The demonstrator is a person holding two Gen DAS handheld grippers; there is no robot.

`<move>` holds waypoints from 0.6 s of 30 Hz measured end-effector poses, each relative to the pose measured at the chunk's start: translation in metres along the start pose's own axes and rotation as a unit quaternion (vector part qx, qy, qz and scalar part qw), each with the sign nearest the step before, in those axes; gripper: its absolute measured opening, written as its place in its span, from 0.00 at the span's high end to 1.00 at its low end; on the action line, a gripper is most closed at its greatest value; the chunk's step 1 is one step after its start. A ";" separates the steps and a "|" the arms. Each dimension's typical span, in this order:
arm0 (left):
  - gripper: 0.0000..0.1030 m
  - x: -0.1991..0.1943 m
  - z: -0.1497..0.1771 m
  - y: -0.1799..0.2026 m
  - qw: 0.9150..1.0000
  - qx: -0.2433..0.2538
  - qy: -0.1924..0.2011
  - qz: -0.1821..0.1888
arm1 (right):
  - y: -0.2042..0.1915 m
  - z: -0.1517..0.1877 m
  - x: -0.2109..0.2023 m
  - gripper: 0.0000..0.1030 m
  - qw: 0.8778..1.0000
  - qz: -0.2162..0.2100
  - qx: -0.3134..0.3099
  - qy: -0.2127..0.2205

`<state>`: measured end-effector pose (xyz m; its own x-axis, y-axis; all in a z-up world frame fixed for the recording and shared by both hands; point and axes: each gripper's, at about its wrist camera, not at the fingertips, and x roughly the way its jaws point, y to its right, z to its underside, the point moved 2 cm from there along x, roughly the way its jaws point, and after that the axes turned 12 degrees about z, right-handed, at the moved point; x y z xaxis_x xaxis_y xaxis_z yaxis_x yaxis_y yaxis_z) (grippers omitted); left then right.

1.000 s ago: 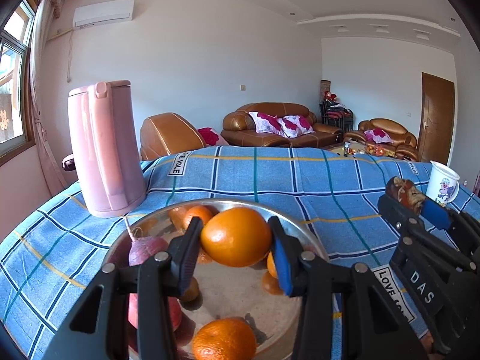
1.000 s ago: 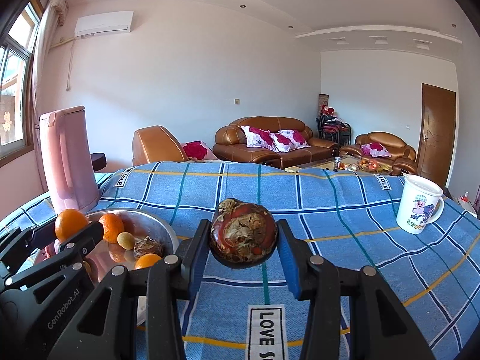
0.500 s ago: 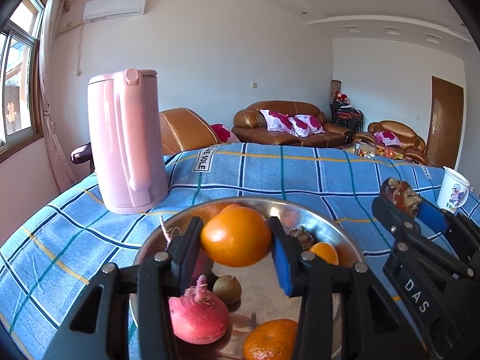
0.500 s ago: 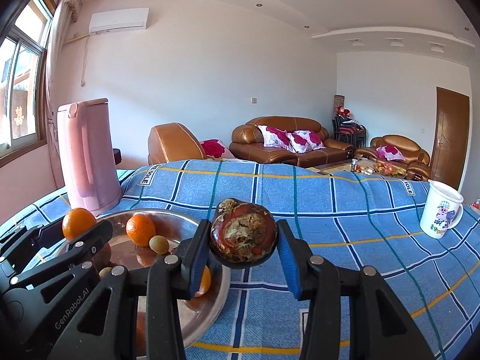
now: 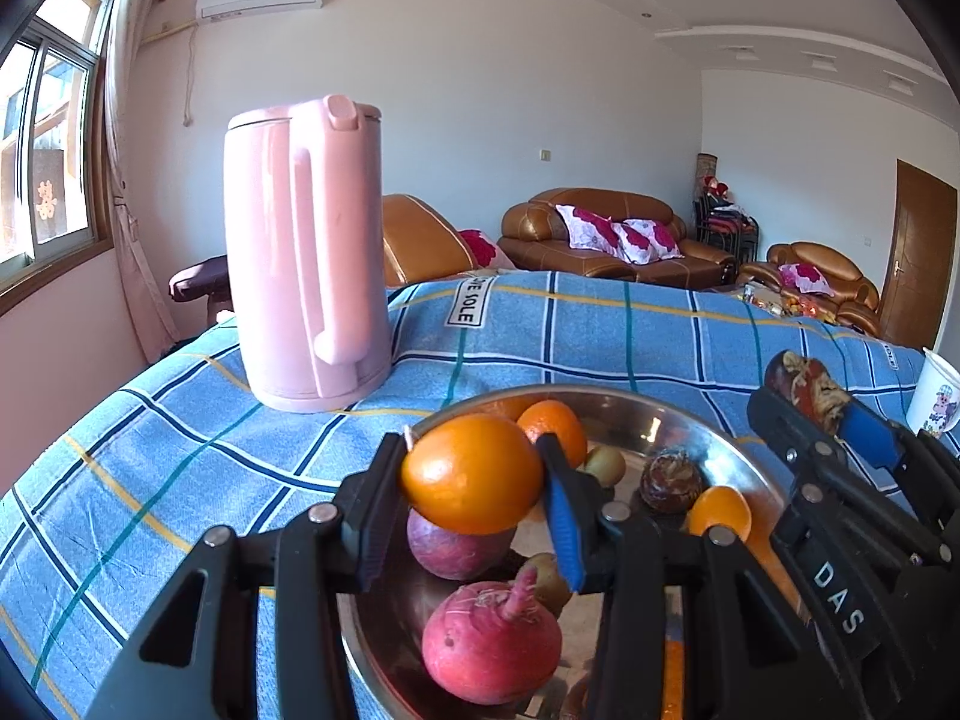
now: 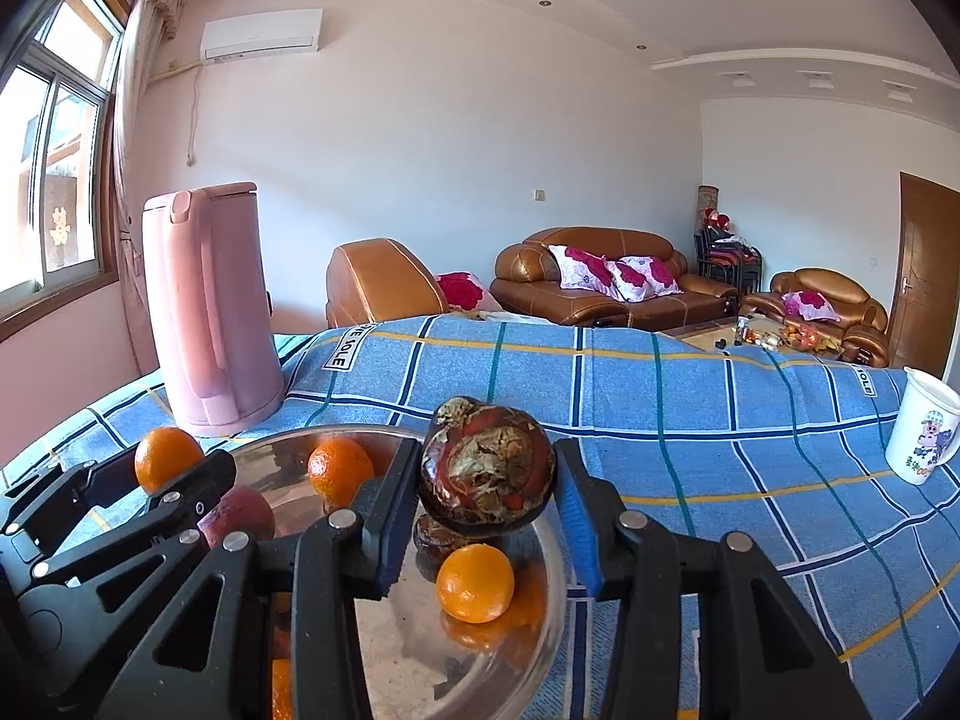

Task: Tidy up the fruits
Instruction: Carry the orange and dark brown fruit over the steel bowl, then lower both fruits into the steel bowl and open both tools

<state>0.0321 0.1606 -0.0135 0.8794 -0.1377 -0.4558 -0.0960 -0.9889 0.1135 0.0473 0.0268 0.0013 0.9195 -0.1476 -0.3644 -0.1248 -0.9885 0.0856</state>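
Blue checked cloth (image 6: 690, 420) carries a metal bowl (image 5: 690, 420) of fruit, over which the left gripper (image 5: 474, 480) clamps an orange (image 5: 471, 480) and the right gripper (image 6: 487, 480) clamps a dark mottled fruit (image 6: 487, 474), a pink kettle (image 5: 303, 252) behind.

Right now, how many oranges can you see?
3, maybe more hidden: one orange in the left gripper, one at the metal bowl's far side, one near its right rim.
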 end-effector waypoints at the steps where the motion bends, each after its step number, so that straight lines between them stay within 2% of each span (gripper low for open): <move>1: 0.55 0.001 0.000 -0.002 1.000 -0.001 -0.002 -0.002 | -0.001 -0.001 0.000 0.55 1.000 -0.002 -0.001 -0.001; 7: 0.55 0.005 -0.001 -0.008 1.000 0.008 -0.008 -0.022 | -0.013 -0.002 0.006 0.55 1.000 -0.010 -0.006 -0.005; 18: 0.55 0.016 -0.003 -0.022 0.999 0.006 -0.030 -0.039 | -0.020 -0.002 0.023 0.55 0.999 -0.023 -0.007 -0.045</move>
<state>0.0492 0.1800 -0.0209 0.8553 -0.0636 -0.5142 -0.0344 -0.9972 0.0661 0.0720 0.0433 -0.0070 0.8873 -0.1044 -0.4492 -0.0768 -0.9939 0.0793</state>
